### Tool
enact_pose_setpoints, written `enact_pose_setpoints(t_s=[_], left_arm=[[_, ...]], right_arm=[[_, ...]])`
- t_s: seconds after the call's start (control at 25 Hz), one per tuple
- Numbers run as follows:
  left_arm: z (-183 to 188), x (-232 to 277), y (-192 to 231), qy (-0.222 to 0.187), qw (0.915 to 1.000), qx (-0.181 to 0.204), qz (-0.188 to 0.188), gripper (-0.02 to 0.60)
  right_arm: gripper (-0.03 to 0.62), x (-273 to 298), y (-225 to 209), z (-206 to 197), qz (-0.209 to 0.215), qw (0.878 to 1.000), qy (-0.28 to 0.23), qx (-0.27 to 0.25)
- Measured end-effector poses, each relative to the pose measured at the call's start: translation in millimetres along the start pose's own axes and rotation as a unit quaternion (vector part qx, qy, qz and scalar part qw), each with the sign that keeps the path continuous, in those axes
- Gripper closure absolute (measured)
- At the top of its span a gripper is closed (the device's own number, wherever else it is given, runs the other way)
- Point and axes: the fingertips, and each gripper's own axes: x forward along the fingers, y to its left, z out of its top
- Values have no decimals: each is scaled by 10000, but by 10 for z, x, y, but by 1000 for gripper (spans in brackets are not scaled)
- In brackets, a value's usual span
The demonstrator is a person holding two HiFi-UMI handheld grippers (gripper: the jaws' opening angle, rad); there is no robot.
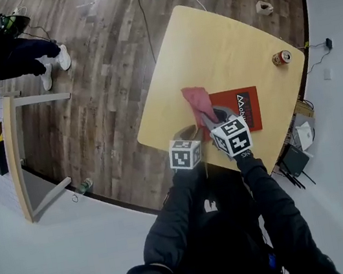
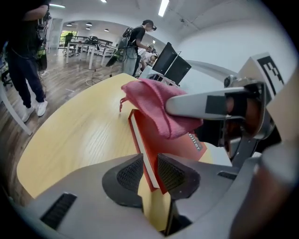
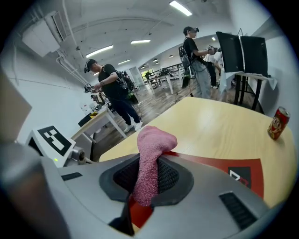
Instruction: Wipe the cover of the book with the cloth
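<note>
A red book (image 1: 247, 108) lies near the front edge of the light wooden table (image 1: 208, 48). My left gripper (image 1: 190, 131) is shut on the book's near corner; in the left gripper view the book (image 2: 161, 145) sits clamped between the pads of the left gripper (image 2: 149, 170). My right gripper (image 1: 211, 118) is shut on a pink cloth (image 1: 196, 100), which bunches up over the book's left end. In the right gripper view the cloth (image 3: 150, 149) stands up between the jaws of the right gripper (image 3: 148, 179), above the book (image 3: 219, 167). The cloth (image 2: 152, 100) drapes over the book's cover.
A drink can (image 1: 282, 58) stands at the table's right edge, also visible as the can (image 3: 278, 123). A small pale object (image 1: 263, 7) sits at the far corner. A seated person (image 1: 6, 54) and a white desk (image 1: 3, 149) are at the left. Monitors (image 3: 243, 53) stand beyond the table.
</note>
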Motion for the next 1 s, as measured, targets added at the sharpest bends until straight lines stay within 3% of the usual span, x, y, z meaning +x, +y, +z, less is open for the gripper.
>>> enact_pose_setpoints(t_s=[0.32, 1.0], left_arm=[[13, -23, -10, 148, 9998, -146, -8, 499], [2, -24, -5, 144, 9994, -271, 138, 500]], right_arm=[[513, 215, -166, -308, -102, 9993, 321, 170], [511, -304, -973, -518, -774, 9962, 292, 272]])
